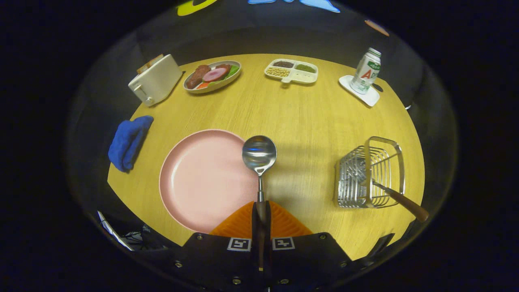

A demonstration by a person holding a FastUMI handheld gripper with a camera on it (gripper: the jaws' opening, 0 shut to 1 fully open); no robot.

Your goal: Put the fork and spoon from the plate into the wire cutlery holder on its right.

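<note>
My gripper [261,211] is shut on the handle of a metal spoon [259,154], whose bowl sticks out ahead of the orange fingers [237,225], lifted over the right rim of the pink plate [202,178]. The plate is bare. To the right stands the wire cutlery holder [369,174]. A fork with a brown wooden handle [405,202] lies in it, handle leaning out toward me and to the right.
On the round wooden table [308,117]: a blue cloth [129,142] left of the plate, a white toaster [156,79], an oval dish of food [213,75], a divided snack tray [292,71], and a bottle [366,71] on a white coaster beyond the holder.
</note>
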